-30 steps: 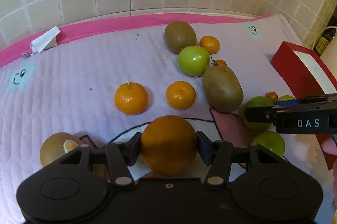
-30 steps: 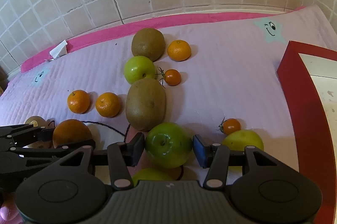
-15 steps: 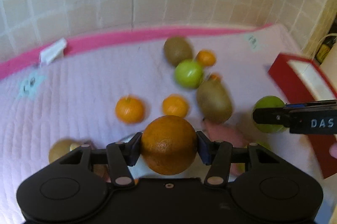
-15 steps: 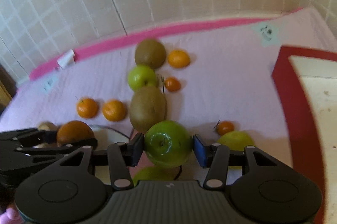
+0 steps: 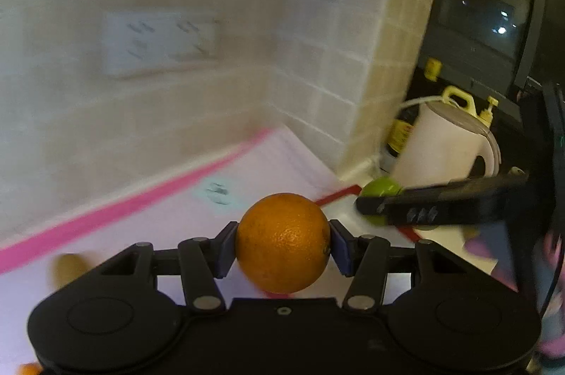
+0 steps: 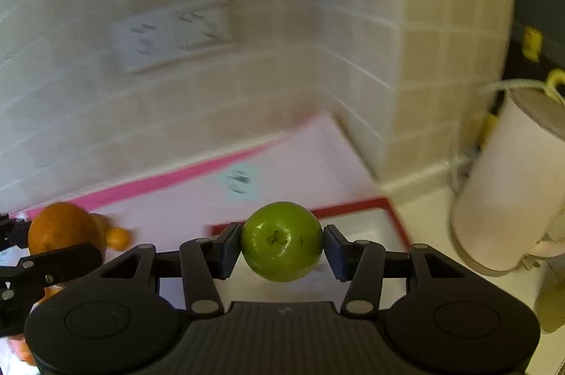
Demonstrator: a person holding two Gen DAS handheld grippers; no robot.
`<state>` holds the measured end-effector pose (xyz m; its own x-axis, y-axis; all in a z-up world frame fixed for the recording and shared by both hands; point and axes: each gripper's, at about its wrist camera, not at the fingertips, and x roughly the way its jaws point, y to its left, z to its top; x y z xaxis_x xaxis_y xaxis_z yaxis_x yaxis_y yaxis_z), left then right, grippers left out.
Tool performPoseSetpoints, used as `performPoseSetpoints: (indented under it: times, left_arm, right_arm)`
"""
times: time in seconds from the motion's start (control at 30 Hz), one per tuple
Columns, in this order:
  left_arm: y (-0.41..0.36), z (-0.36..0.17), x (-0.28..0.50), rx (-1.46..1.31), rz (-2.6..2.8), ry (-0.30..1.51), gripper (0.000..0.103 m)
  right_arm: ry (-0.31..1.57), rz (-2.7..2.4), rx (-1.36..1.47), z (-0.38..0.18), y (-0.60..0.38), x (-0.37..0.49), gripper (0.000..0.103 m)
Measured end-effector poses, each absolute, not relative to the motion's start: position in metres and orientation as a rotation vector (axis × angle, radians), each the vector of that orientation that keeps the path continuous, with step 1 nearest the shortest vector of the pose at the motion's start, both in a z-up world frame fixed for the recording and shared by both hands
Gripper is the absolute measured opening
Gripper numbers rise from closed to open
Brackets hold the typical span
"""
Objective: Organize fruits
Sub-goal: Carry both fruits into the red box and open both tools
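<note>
A large orange (image 5: 282,242) is clamped between the blue pads of my left gripper (image 5: 282,244), held in the air above the pink mat (image 5: 159,226). My right gripper (image 6: 282,242) is shut on a green apple (image 6: 282,240), held just before the red-rimmed tray (image 6: 370,205). In the left wrist view the right gripper (image 5: 441,209) shows at the right with the green apple (image 5: 379,189) over the tray's red rim (image 5: 339,195). In the right wrist view the left gripper (image 6: 42,265) with its orange (image 6: 63,228) sits at the far left. Both views are blurred.
A white electric kettle (image 6: 505,184) stands right of the tray, seen also as the kettle (image 5: 445,145) in the left wrist view. Yellow-capped bottles (image 5: 462,99) stand behind it. A tiled wall with a socket plate (image 5: 159,43) rises behind the mat. A kiwi (image 5: 69,269) and a small orange (image 6: 118,239) lie on the mat.
Both grippers have risen and swung right with their fruit, from over the fruit pile toward the tray and kettle corner. The grips have not changed.
</note>
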<state>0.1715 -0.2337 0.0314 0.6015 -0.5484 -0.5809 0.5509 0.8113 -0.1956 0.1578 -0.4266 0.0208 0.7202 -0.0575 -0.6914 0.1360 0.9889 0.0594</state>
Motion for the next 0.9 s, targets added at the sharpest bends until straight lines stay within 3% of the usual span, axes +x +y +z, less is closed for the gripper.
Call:
performPoseSetpoints:
  times: [0.17, 0.43, 0.77, 0.9]
  left_arm:
    - [-0.29, -0.009, 0.23, -0.07, -0.669, 0.866, 0.064]
    - [-0.341, -0.069, 0.263, -0.054, -0.588, 1.067, 0.064]
    - [-0.365, -0.088, 0.27, 0.032, -0.532, 1.11, 0.065]
    - [-0.36, -0.077, 0.27, -0.014, -0.563, 1.099, 0.076]
  right_arm:
    - [0.865, -0.078, 0.156, -0.027, -0.465, 0.157, 0.052]
    - [0.912, -0.072, 0.166, -0.057, -0.484, 0.163, 0.053]
    - [0.942, -0.06, 0.141, -0.063, -0.486, 0.171, 0.053]
    - [0.946, -0.075, 0.109, -0.052, -0.484, 0.164, 0.058]
